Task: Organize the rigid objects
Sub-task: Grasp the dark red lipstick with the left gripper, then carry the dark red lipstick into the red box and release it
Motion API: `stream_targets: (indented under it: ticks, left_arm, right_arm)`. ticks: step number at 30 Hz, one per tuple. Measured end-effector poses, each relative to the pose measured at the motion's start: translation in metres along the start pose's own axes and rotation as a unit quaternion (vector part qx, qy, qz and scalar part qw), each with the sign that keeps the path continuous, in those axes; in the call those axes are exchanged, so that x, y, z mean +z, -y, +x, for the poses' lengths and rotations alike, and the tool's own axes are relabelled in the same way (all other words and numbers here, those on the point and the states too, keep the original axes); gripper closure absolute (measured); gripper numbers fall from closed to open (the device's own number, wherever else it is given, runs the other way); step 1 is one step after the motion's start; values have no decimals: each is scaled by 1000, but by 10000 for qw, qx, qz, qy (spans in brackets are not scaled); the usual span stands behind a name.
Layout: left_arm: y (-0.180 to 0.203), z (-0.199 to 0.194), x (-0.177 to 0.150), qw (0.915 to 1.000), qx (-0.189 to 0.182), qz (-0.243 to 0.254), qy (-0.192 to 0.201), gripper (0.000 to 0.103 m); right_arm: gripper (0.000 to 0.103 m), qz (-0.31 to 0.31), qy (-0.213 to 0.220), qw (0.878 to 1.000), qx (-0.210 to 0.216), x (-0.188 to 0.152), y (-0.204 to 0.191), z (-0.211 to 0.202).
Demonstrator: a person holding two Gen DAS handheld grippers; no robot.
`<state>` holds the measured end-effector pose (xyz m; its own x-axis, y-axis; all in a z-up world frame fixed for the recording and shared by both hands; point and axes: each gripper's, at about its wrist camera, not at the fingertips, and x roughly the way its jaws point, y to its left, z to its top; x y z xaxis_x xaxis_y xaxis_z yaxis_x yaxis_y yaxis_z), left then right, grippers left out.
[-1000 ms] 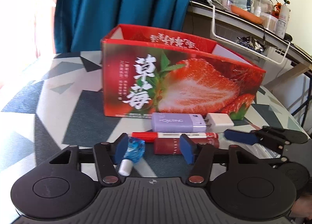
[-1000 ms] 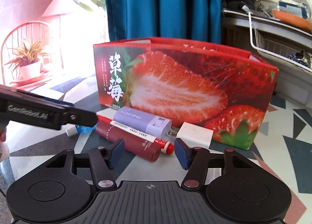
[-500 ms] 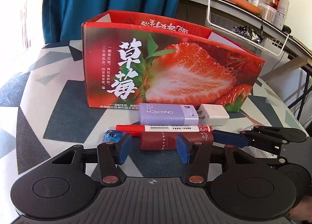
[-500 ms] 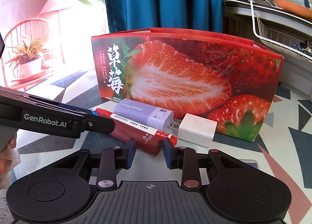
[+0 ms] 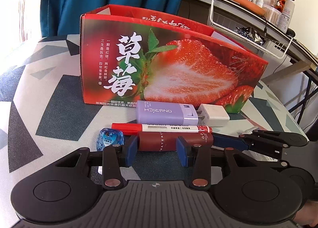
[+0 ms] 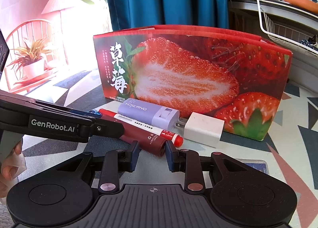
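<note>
Both the left claw [image 5: 157, 149] and the right claw [image 6: 152, 153], half-open, bracket the dark red tube [image 5: 174, 141]; closing together could roll it into the red marker [image 5: 161, 128].

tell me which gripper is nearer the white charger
Right. The right gripper sits at the dark red tube's end, beside the white charger; the left gripper straddles the tube's middle, farther away.

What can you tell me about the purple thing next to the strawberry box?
The purple charger is a smooth, rounded plastic block with white letters on top. It lies flat on the table, just in front of the strawberry box. Two metal prongs stick out of its darker end toward the white plug. The red marker lies alongside it. No gripper touches it.
</note>
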<state>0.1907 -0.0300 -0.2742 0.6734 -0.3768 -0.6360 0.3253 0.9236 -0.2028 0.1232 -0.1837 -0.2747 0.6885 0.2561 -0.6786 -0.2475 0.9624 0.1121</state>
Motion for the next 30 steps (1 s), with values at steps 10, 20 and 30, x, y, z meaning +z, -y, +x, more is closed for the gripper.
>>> stream_targets:
  ticks: [10, 20, 30]
  left_arm:
    - [-1, -6, -3, 10000, -15, -63, -48, 58]
    - [3, -23, 6, 9997, -102, 1, 211, 58]
    - [18, -60, 56, 9953, -258, 187, 916, 58]
  right_arm:
    - [80, -10, 104, 9999, 15, -1, -1, -6]
    - [83, -42, 316, 9994, -110, 7, -5, -22]
    - [83, -47, 1012, 9946, -206, 58, 0, -54]
